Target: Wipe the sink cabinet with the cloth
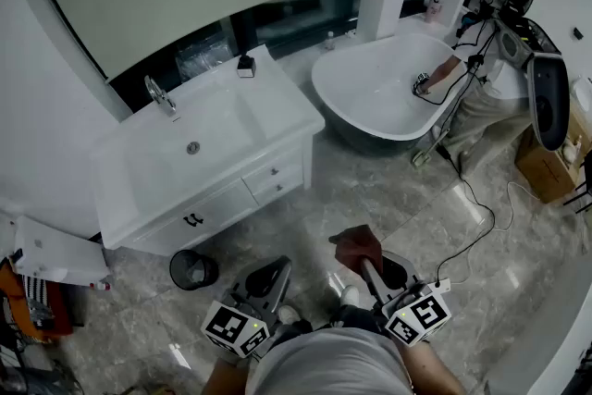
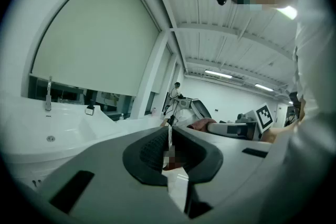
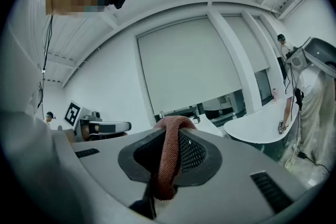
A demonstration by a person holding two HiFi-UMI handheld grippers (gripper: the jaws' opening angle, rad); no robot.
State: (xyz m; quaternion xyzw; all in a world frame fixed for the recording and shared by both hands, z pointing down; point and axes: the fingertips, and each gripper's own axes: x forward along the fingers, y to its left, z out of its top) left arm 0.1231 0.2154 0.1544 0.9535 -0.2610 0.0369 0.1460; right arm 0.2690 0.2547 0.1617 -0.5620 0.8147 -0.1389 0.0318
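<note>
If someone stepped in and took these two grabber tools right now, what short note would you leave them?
Right gripper: shut on the reddish cloth, which is folded between its jaws.
Left gripper: shut, nothing in it.
Sink cabinet: ahead and to the left, across the floor; neither gripper touches it.
Done: cloth is in grip.
Left: bring the cloth to the cabinet and wipe it.

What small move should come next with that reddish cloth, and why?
Probably carry the right gripper forward toward the sink cabinet. Its jaws are shut on the cloth, so the grip looks ready, but it hangs well short of the cabinet with open floor between them, so no wiping can start from here. The left gripper is shut and empty.
</note>
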